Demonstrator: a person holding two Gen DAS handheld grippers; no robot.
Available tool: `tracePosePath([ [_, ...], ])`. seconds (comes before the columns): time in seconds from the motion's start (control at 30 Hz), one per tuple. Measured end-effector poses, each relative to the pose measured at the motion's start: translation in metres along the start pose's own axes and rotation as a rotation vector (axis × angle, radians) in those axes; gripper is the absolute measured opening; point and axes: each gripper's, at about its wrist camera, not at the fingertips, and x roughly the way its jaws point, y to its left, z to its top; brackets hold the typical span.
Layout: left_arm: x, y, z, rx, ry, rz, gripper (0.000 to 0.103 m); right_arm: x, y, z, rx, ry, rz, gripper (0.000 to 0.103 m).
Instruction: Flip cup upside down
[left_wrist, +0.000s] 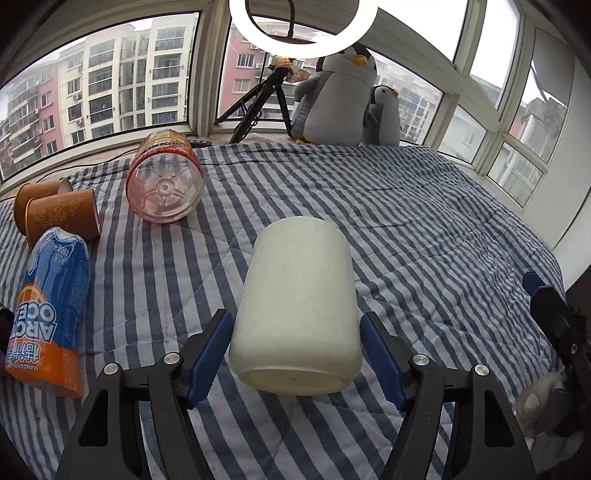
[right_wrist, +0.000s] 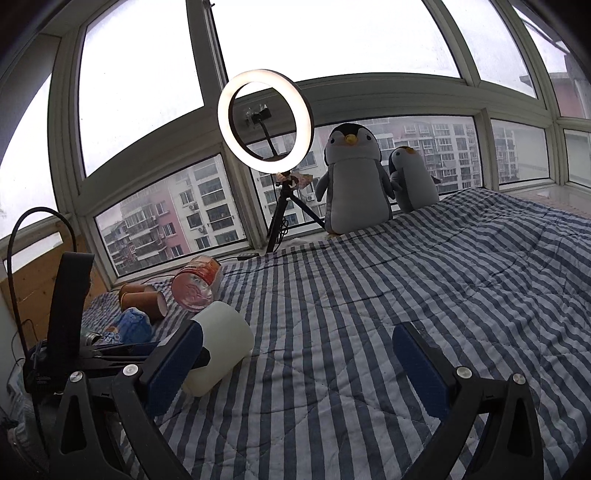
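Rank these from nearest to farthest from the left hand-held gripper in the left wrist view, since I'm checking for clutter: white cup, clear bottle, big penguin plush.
1. white cup, between the left hand-held gripper fingers, centre.
2. clear bottle, lying on the quilt, ahead and left.
3. big penguin plush, at the window, ahead and slightly right.
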Motion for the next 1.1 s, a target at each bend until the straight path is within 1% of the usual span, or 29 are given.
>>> tracePosePath([
  [0.2,-0.033,0.026,-0.026,0.011,-0.013,0.013,0.075,-0.002,0.038,-0.010,-0.110,0.005,0.013,0.101],
  [0.27,-0.040,0.031,-0.033,0.009,-0.016,0.016,0.075,-0.001,0.049,-0.012,-0.143,0.013,0.018,0.099],
  [0.37,-0.049,0.039,-0.037,-0.001,-0.018,0.013,0.075,0.000,0.063,-0.015,-0.178,0.036,0.043,0.093],
  [0.47,-0.053,0.044,-0.042,0.000,-0.009,0.005,0.075,0.002,0.078,-0.018,-0.233,0.056,0.050,0.085],
  [0.53,-0.056,0.046,-0.044,0.006,-0.017,0.009,0.075,0.005,0.088,-0.020,-0.265,0.091,0.061,0.076],
  [0.57,-0.058,0.047,-0.045,0.004,-0.020,0.007,0.079,0.006,0.091,-0.021,-0.267,0.113,0.072,0.073],
  [0.6,-0.062,0.049,-0.046,-0.002,-0.027,0.000,0.087,0.008,0.094,-0.022,-0.269,0.144,0.089,0.065],
  [0.63,-0.067,0.052,-0.047,-0.008,-0.037,-0.013,0.089,0.010,0.098,-0.024,-0.272,0.172,0.102,0.056],
  [0.67,-0.073,0.055,-0.049,-0.011,-0.047,-0.026,0.091,0.011,0.100,-0.025,-0.277,0.194,0.109,0.053],
  [0.73,-0.084,0.062,-0.053,-0.013,-0.072,-0.017,0.091,0.013,0.104,-0.027,-0.289,0.237,0.119,0.043],
  [0.83,-0.100,0.076,-0.059,-0.008,-0.098,-0.014,0.091,0.014,0.107,-0.032,-0.296,0.281,0.127,0.039],
  [0.9,-0.108,0.082,-0.062,0.012,-0.119,0.022,0.090,0.014,0.111,-0.036,-0.316,0.289,0.126,0.038],
  [0.93,-0.109,0.084,-0.063,0.029,-0.119,0.026,0.090,0.015,0.114,-0.039,-0.326,0.293,0.134,0.038],
  [1.0,-0.109,0.083,-0.067,0.082,-0.100,0.023,0.090,0.018,0.118,-0.045,-0.323,0.316,0.185,0.038],
  [1.03,-0.107,0.082,-0.069,0.104,-0.090,0.032,0.090,0.019,0.121,-0.048,-0.325,0.322,0.190,0.038],
  [1.1,-0.105,0.085,-0.073,0.111,-0.084,0.042,0.083,0.023,0.126,-0.053,-0.325,0.323,0.187,0.038],
])
